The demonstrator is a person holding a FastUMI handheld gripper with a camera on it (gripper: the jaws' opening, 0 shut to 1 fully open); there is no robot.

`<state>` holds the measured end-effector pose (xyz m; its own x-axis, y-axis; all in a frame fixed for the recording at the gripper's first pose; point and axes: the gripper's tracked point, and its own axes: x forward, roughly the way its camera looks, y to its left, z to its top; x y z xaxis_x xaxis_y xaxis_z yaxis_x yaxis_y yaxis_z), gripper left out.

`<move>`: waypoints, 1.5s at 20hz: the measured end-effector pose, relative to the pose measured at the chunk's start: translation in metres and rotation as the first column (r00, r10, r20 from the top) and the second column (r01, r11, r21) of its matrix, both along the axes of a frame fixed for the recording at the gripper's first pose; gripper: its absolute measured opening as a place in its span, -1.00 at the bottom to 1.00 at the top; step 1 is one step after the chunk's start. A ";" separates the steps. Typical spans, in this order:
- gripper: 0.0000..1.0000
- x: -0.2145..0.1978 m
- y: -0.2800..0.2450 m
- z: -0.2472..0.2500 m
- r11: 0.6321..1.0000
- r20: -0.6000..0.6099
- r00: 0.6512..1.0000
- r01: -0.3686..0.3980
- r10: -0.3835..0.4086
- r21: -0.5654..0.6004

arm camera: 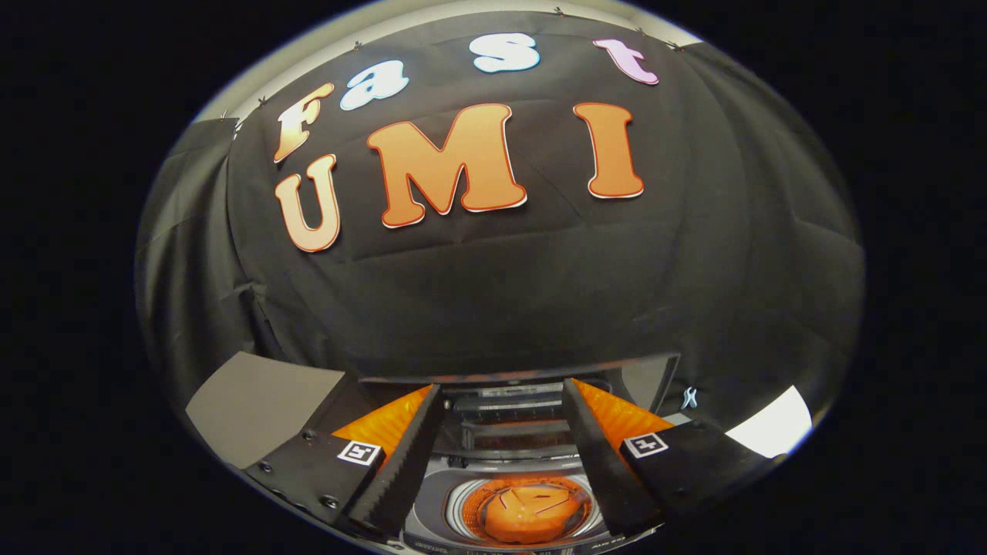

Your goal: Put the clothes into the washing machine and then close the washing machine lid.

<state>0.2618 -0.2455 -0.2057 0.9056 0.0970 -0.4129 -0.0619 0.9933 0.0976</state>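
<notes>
My gripper (503,388) is open and holds nothing between its fingers. It hangs above a top-loading washing machine (439,493), looking down at its opening. An orange piece of clothing (532,512) lies bunched inside the round drum, low between the two fingers (401,462) and below them. The machine's lid (513,412) stands raised behind the opening, just beyond the fingertips, and its dark glass reflects an orange glow. Neither finger touches the clothing or the lid.
A grey flat surface (258,408) lies to the left of the machine. A white patch of surface (771,424) shows to its right. The black cloth wall of the booth (493,293) rises close behind the machine.
</notes>
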 end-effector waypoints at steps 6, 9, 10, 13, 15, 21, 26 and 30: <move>0.97 0.061 -0.001 -0.026 0.999 -0.047 0.998 0.048 -0.049 -0.021; 0.98 0.076 -0.007 -0.042 0.996 -0.078 0.993 0.083 -0.084 -0.007; 0.98 0.078 -0.010 -0.048 0.995 -0.093 0.991 0.096 -0.096 -0.011; 0.98 0.081 -0.011 -0.054 0.995 -0.092 0.991 0.091 -0.093 -0.032; 0.99 0.072 -0.007 -0.058 0.994 -0.102 0.993 0.052 -0.062 -0.098; 0.98 0.050 -0.008 -0.055 0.995 -0.082 0.995 0.057 -0.065 -0.086; 0.98 0.022 -0.008 -0.054 0.995 -0.066 0.996 0.049 -0.055 -0.091; 0.97 0.005 -0.007 -0.055 0.994 -0.039 0.998 0.050 -0.054 -0.093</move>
